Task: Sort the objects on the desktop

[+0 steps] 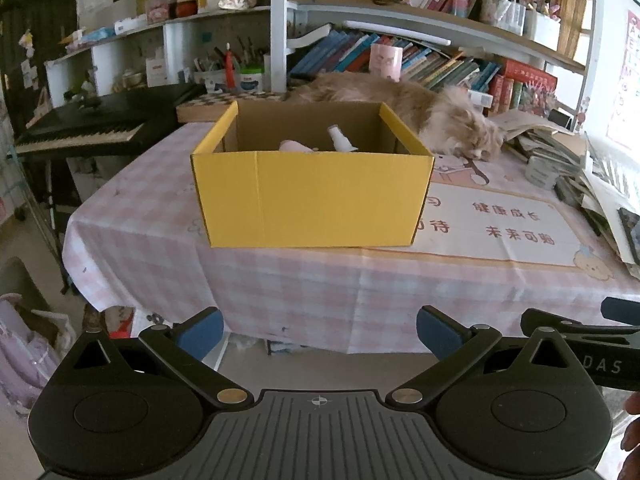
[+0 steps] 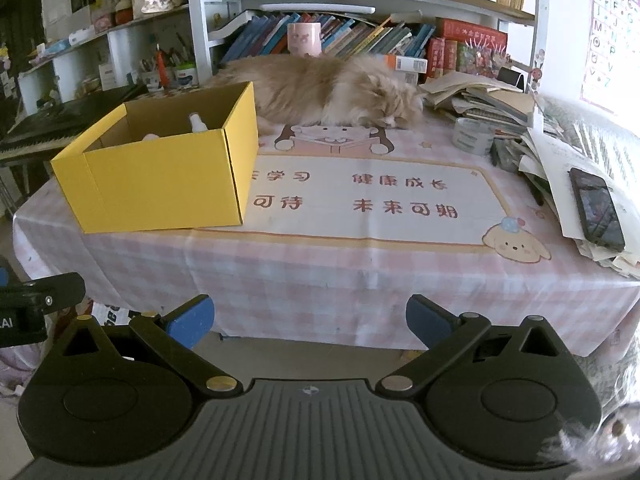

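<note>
Open stretch of pink checked tablecloth (image 2: pixel 320 276) along the near edge and across the printed mat (image 2: pixel 360 196) in the middle, wide enough for a gripper to pass. To the left, a yellow cardboard box (image 2: pixel 160 184), open-topped, blocking that side, with a white spray bottle (image 2: pixel 198 122) and a pink item (image 1: pixel 294 146) inside. Behind the mat, a sleeping cat (image 2: pixel 320 88) lying across the far edge, closing off the back. To the right, a sprawling heap of papers and books (image 2: pixel 520 120), a roll of tape (image 2: pixel 474 136) and a dark phone (image 2: pixel 596 208) on top.
</note>
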A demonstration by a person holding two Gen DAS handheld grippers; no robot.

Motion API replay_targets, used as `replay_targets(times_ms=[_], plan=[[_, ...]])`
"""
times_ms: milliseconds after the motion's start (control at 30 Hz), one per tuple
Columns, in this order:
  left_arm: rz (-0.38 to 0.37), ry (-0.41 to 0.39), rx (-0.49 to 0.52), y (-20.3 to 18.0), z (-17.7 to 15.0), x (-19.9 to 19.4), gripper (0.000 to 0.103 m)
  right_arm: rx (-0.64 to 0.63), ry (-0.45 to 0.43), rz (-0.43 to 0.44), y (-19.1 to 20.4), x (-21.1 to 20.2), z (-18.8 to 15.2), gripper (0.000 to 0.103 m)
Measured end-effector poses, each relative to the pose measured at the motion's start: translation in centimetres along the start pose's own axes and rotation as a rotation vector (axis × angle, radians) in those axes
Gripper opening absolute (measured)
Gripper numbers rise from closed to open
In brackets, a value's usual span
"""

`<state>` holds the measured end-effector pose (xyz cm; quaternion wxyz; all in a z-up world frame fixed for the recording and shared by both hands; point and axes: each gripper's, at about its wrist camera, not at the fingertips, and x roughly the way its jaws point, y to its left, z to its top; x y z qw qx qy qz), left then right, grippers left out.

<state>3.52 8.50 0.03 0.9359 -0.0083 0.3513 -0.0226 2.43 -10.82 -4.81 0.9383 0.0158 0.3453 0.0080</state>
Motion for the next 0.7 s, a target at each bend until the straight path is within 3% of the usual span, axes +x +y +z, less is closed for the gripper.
replay_targets(times_ms=[700], plan=[[-0.004, 0.015, 0.015, -0.2, 0.38, 0.62, 0.103, 0.008, 0.011, 0.0, -0.22, 0.64, 0.14, 0.103]])
